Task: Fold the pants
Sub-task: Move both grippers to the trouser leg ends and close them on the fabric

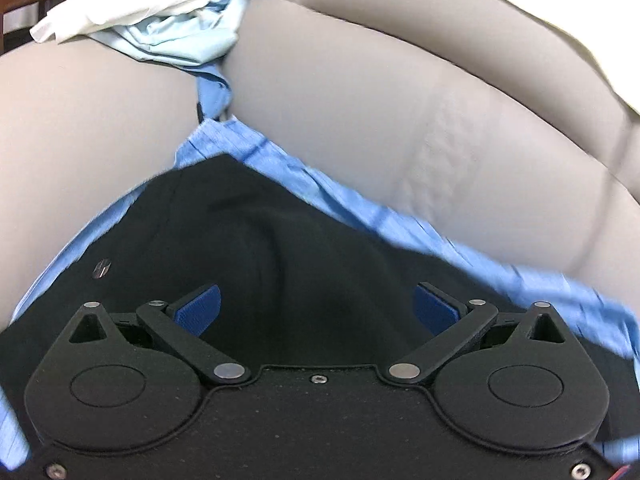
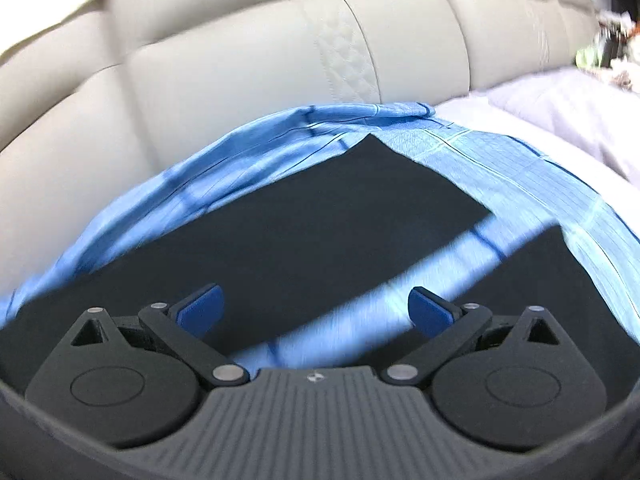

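While both grippers, left [image 1: 316, 308] and right [image 2: 316, 308], stand released, black pants [image 2: 304, 216] with small unreadable logo [image 1: 101, 269] lie on blue cloth [image 2: 500, 168] over grey sofa [image 2: 224, 72].

I count one pair of black pants [image 2: 288, 224], its two legs splitting toward 4 o'clock in my right view. One blue sheet [image 2: 500, 168] lies under it. One grey sofa [image 1: 400, 100] fills both views. At 11 o'clock on my left I count one pile of pale clothes [image 1: 160, 20]. One white cloth [image 2: 560, 120] sits at 2 o'clock on my right.
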`<state>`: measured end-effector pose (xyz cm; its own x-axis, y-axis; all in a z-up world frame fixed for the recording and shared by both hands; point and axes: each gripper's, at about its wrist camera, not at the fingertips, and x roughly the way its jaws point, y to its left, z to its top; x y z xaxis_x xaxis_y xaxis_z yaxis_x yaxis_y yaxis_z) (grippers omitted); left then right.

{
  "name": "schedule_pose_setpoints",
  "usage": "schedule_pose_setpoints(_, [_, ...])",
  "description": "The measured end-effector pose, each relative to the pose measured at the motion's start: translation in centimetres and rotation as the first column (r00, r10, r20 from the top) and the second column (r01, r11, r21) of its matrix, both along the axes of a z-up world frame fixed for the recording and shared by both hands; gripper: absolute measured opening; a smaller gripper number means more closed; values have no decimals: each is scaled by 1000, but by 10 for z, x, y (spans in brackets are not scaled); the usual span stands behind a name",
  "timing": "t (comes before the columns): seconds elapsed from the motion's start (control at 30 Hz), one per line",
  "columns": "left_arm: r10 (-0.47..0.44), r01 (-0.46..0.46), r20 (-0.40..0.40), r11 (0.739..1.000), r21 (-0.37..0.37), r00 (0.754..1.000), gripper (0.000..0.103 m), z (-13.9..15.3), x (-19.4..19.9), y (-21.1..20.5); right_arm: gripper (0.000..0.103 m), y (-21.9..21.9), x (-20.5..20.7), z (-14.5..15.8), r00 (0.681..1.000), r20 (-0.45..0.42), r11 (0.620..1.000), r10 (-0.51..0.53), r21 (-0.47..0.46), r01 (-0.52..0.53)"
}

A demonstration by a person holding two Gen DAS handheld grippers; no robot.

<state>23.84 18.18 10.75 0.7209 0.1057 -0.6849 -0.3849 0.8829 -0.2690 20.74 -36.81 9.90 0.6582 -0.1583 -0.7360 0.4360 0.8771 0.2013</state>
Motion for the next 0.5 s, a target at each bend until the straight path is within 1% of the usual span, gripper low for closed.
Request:
schedule_pose_setpoints(0.07, [48,-48,-23,999,9,999,103,-14,32,13,103,-17,43,-4,998,-50,1000,-26,1,26])
schedule_pose_setpoints(0.13, [106,-104,-67,994,36,992,103,-32,65,23,103,-26,81,-13,994,-95,998,-49,-31,46])
schedule_pose_setpoints(0.23, [205,-197,-110,977,79,973,103,-57,107,33,103,-28,138,-37,977,-201,990,-76,-129,50])
schedule_pose_setpoints(0.27, [224,-215,-114,973,85,968,103,-65,116,36,103,-30,155,-46,971,-221,985,-89,-164,53])
schedule_pose_setpoints(0.37, [269,-260,-133,962,83,954,103,-81,141,46,103,-31,191,-66,967,-225,968,-118,-242,62])
schedule_pose_setpoints(0.4, [290,-279,-136,956,94,947,103,-85,147,46,103,-31,199,-71,967,-225,966,-121,-253,62])
schedule_pose_setpoints(0.5, [325,-301,-151,940,162,934,103,-95,164,44,103,-35,225,-86,959,-245,966,-139,-248,77])
